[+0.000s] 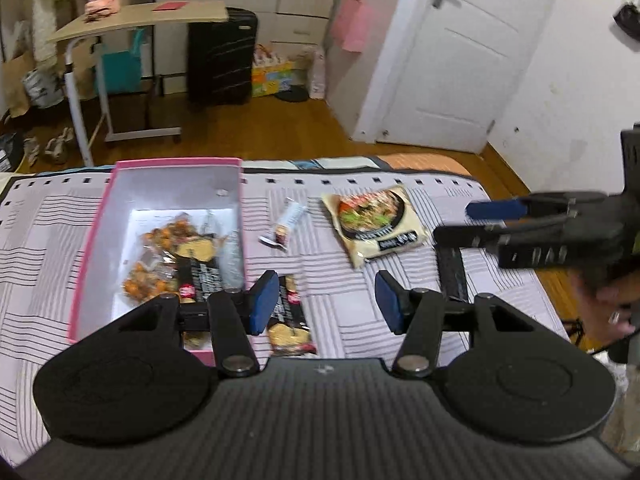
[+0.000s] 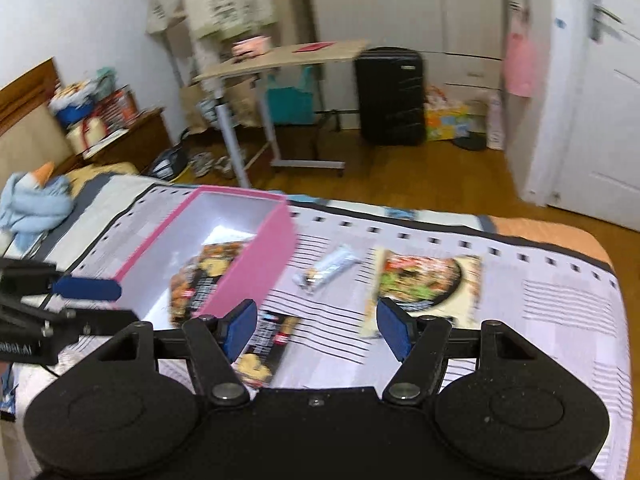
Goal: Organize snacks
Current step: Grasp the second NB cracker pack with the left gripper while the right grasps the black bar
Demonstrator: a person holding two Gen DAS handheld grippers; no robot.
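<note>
Snacks still out on the bed (image 1: 460, 196): a black bar (image 1: 290, 316) just right of the pink box (image 1: 92, 248), a white bar (image 1: 286, 222) and a noodle pack (image 1: 374, 224) farther off. The black bar lies lengthwise, near to far, just past the left gripper (image 1: 326, 300), nearer to it than to the right gripper (image 2: 318, 330) (my judgement). Both are spread wide and empty.
</note>
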